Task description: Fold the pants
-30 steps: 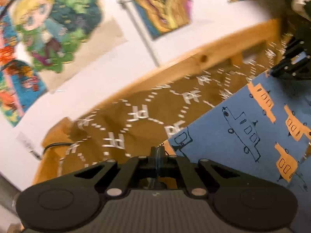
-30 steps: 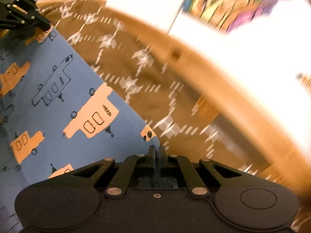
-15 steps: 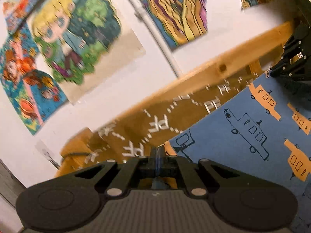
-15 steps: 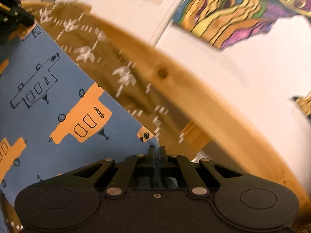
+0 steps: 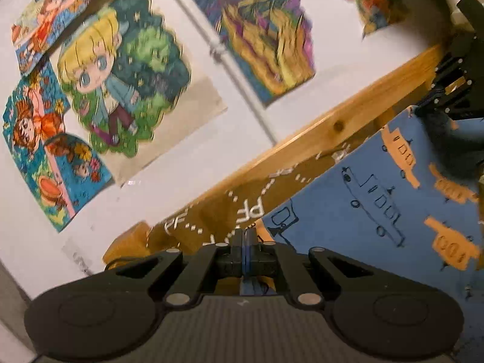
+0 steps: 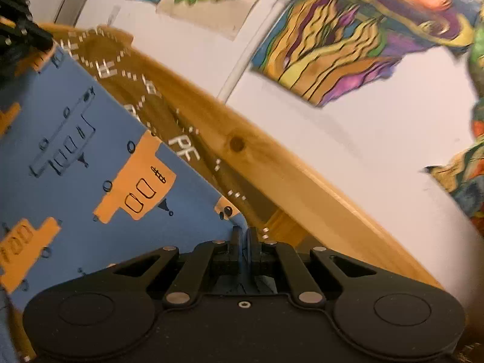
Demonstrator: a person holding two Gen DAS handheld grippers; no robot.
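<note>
Blue pants [image 5: 378,199] printed with orange trucks and outlined vehicles hang stretched between my two grippers. My left gripper [image 5: 244,236] is shut on one corner of the cloth, a blue strip showing between its fingers. My right gripper [image 6: 244,233] is shut on the opposite corner of the pants [image 6: 75,157]. In the left wrist view the right gripper [image 5: 450,96] shows at the far right edge; in the right wrist view the left gripper [image 6: 21,36] shows at the upper left. The lower part of the pants is out of view.
A brown bedspread [image 5: 230,211] with white lettering lies behind the pants, bordered by a wooden bed rail [image 5: 332,127]. Beyond it a white wall carries colourful cartoon posters [image 5: 121,84] and a thin white conduit [image 5: 242,90]. The rail [image 6: 272,175] also crosses the right wrist view.
Both views have tilted upward: more wall and posters show, less bedspread. The pants stay stretched between the two grippers, with both grips unchanged.
</note>
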